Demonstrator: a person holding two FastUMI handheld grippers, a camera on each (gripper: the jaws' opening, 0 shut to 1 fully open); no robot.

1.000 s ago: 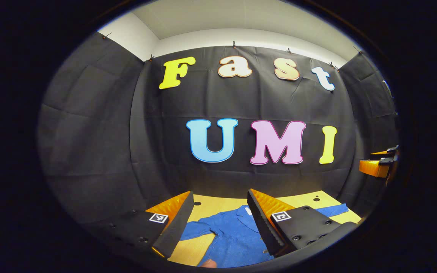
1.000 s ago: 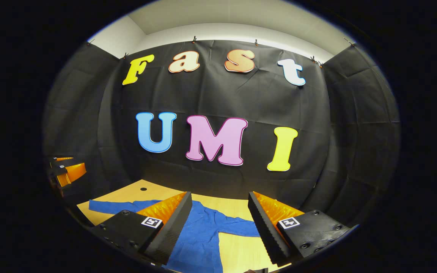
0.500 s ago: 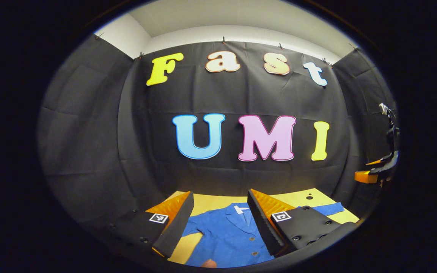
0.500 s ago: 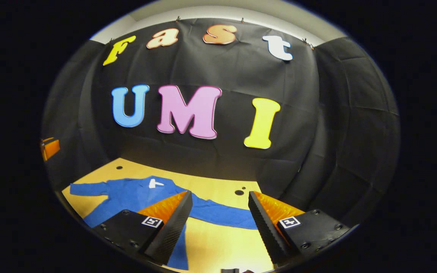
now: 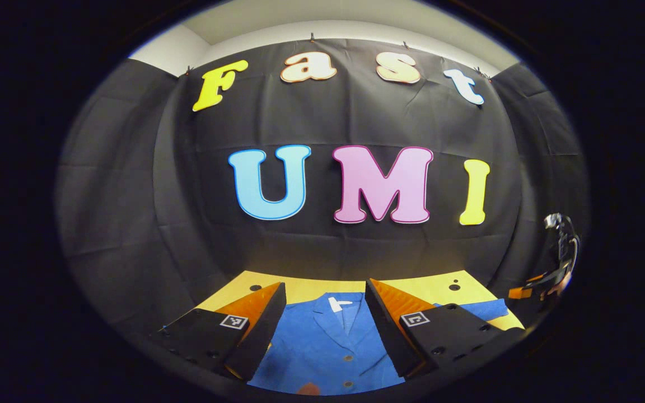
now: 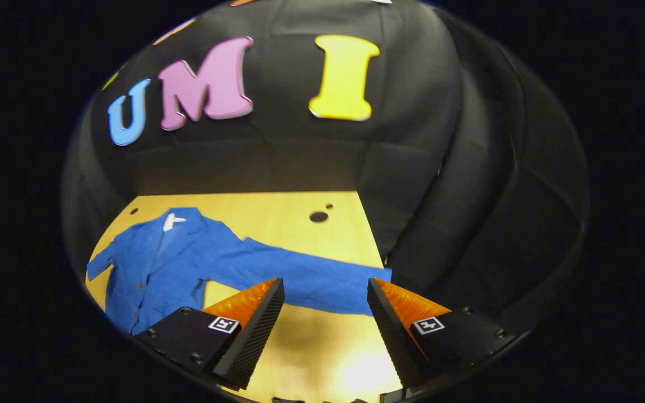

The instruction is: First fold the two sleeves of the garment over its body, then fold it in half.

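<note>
A blue buttoned shirt lies flat on the yellow wooden table, collar toward the back wall, with a white tag at the neck. One long sleeve stretches out to the right, its cuff near the table's right edge. My right gripper hovers open just above that sleeve, near the cuff end. In the left gripper view the shirt's collar and button front lie between the open fingers of my left gripper, which is held above it. The right gripper shows at the far right there.
Black cloth walls close the booth behind and to the right of the table. Small round holes sit in the tabletop near its back right. The table's right edge runs close to the sleeve's cuff.
The right gripper has tilted down and moved right over the outstretched sleeve. The left gripper has shifted so the collar is centred between its fingers. Both stay open.
</note>
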